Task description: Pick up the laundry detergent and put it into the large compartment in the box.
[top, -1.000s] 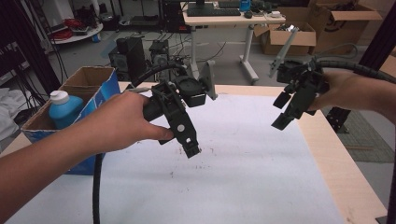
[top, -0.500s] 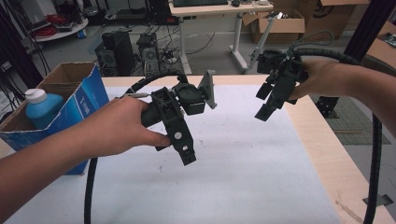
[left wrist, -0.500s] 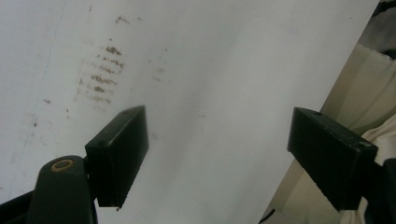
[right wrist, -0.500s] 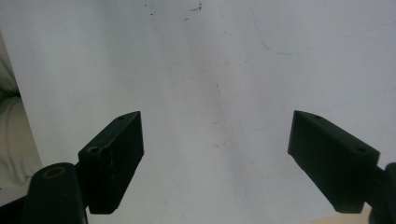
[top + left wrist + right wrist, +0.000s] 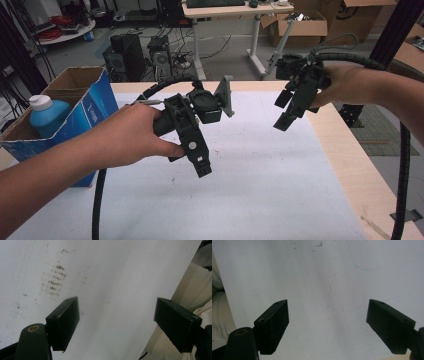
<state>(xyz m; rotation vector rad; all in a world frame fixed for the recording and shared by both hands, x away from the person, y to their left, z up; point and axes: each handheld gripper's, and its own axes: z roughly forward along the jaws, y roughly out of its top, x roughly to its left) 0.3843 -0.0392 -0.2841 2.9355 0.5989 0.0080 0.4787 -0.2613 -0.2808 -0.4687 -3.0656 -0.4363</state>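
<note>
My left gripper is held in a hand above the white table sheet, left of the middle, with its jaws pointing down toward the near side. In the left gripper view my left gripper is open, with bare sheet and some brown smudges between the jaws. My right gripper hangs over the sheet's far right part, tilted down and to the left. In the right gripper view my right gripper is also open above bare sheet and holds nothing.
A blue cardboard box stands at the table's left edge with a blue bottle with a white cap inside. A bare wooden strip runs along the table's right side. Thick cables trail from both grippers. Desks and cardboard boxes stand beyond the table.
My right gripper has shifted a little to the left over the sheet. My left gripper has stayed almost in place. Both remain open.
</note>
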